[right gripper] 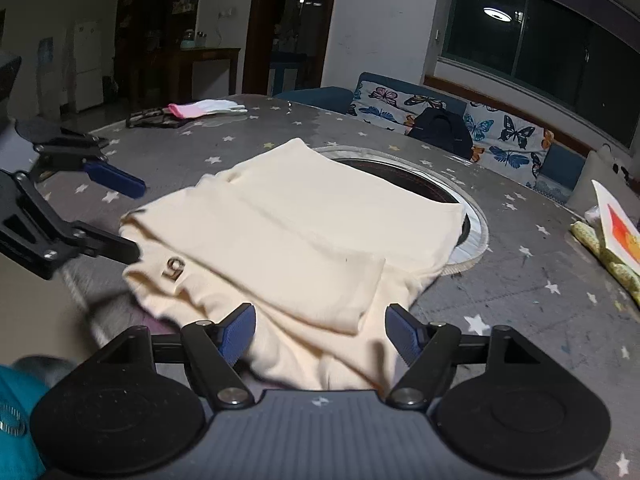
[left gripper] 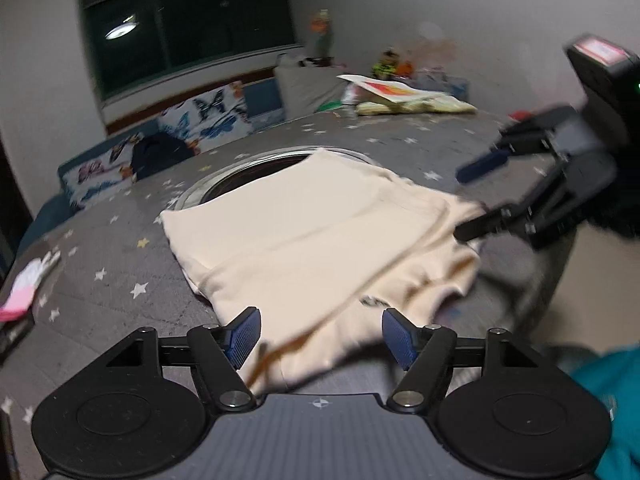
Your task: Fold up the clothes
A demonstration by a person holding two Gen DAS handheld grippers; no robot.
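Both the left gripper [left gripper: 321, 338] and right gripper [right gripper: 321, 336] gape wide over blurred cream garment [left gripper: 312, 236]

My left claw [left gripper: 321, 334] is matt black plastic, with ribbed blue rubbery pads [left gripper: 244, 334] on its fingers and bright metal pins at the pivots; its grey body has fine ridges. My right claw [right gripper: 321, 332] is built the same, its blue pads [right gripper: 402, 334] cross-hatched. The cream folded garment [right gripper: 304, 236] is soft, matt knitted cloth with a small brown stitched mark. Under it, the grey star-printed table cover [left gripper: 120, 264] looks like dull, worn fabric. The round opening in the table [right gripper: 478, 226] has a pale, shiny rim. The butterfly-patterned sofa cushions [right gripper: 508, 136] are printed cloth.
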